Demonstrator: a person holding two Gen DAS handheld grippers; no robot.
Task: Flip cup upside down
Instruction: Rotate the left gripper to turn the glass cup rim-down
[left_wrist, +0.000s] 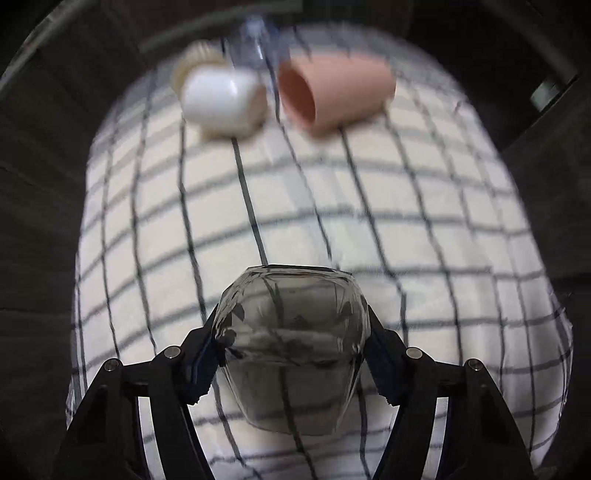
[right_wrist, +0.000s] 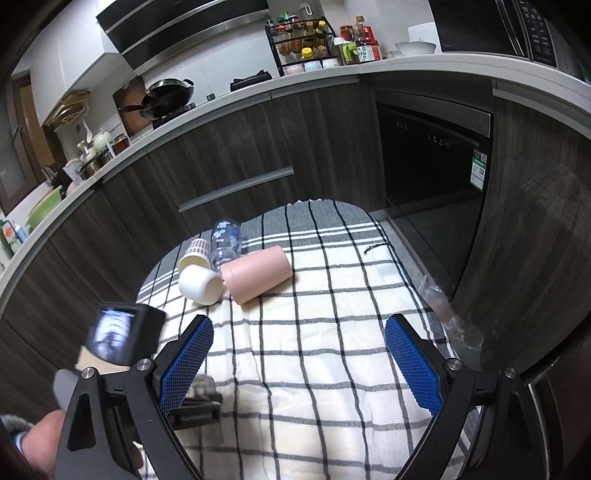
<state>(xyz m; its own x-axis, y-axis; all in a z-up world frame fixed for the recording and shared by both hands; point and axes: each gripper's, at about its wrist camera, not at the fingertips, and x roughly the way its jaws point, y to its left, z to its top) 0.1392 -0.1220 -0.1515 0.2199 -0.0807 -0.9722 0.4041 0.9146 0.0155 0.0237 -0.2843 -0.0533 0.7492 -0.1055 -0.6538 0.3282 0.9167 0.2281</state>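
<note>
- The left gripper (left_wrist: 291, 354) is clamped on a clear glass cup (left_wrist: 291, 347), one finger against each side of its body; the cup is held above the checked cloth (left_wrist: 406, 229).
- The glass cup's long axis points away from the camera along the fingers, with one flat end facing forward; whether that end is the mouth or the base cannot be told through the glass.
- Far across the cloth, from the left: a white cup (left_wrist: 223, 99) on its side with a ribbed paper cup (right_wrist: 194, 253) just behind it, a clear plastic bottle (right_wrist: 225, 243) lying down, then a pink cup (left_wrist: 332, 92) on its side, its mouth turned left in the left wrist view.
- The right gripper (right_wrist: 299, 365) hangs over the near cloth with its blue pads (right_wrist: 413, 365) wide apart, holding nothing.
</note>
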